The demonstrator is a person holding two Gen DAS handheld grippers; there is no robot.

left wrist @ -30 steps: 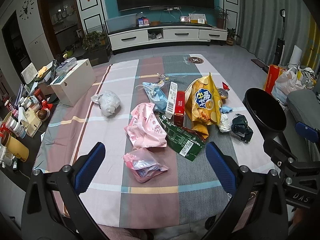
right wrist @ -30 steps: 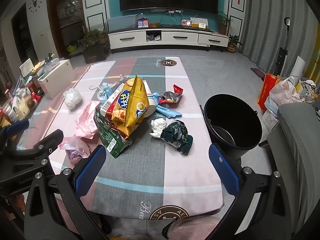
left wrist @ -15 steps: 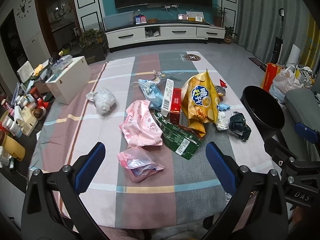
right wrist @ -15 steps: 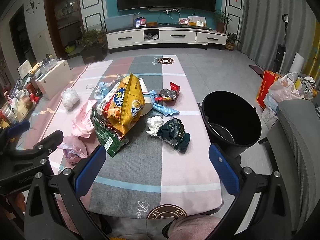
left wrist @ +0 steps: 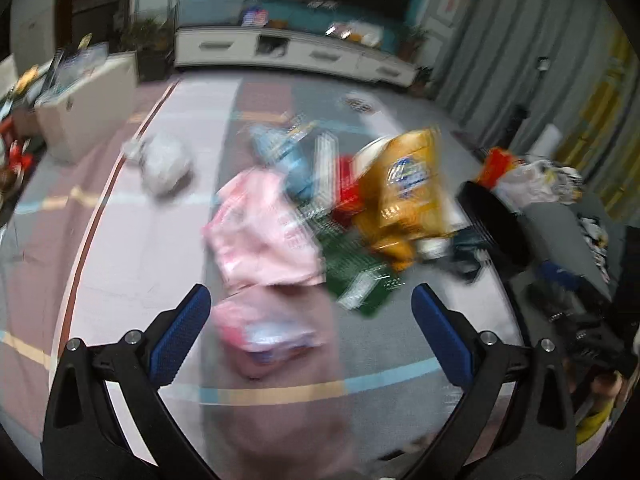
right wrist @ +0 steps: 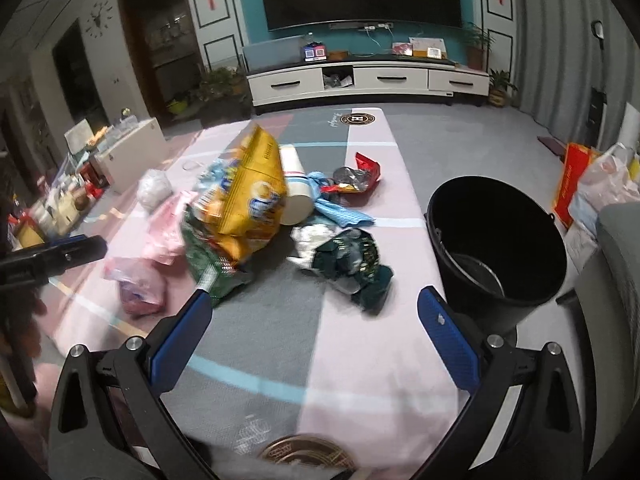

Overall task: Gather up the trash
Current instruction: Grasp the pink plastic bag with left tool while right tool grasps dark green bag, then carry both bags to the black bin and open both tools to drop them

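Trash strewn across the tabletop [left wrist: 132,248], blurred in the left wrist view. Left gripper [left wrist: 310,316] spread wide, empty, low over the near edge. Just ahead of its fingers, a small pink bag [left wrist: 268,328]; beyond that and touching it, a larger pink wrapper [left wrist: 260,232]. Green packet [left wrist: 352,272] to the right, partly under a yellow chip bag [left wrist: 408,192]. White plastic ball [left wrist: 166,164] off alone at the left. Black bucket [left wrist: 496,228] at the right edge of the tabletop, only its rim clear.

Sharper from the right wrist. Right gripper [right wrist: 314,312] also wide apart, holding nothing. Straight ahead, near its fingers, a dark green crumpled wrapper [right wrist: 352,264] touching a white wad [right wrist: 312,236]. Yellow chip bag [right wrist: 252,200] standing tilted over the green packet [right wrist: 208,264], a white cup [right wrist: 296,184] lying behind it. Red wrapper [right wrist: 360,176] and blue cloth [right wrist: 340,212] farther back. Bucket [right wrist: 496,240] just beside the right edge, upright, open. Left gripper [right wrist: 52,256] poking in from the left, over the pink bags.
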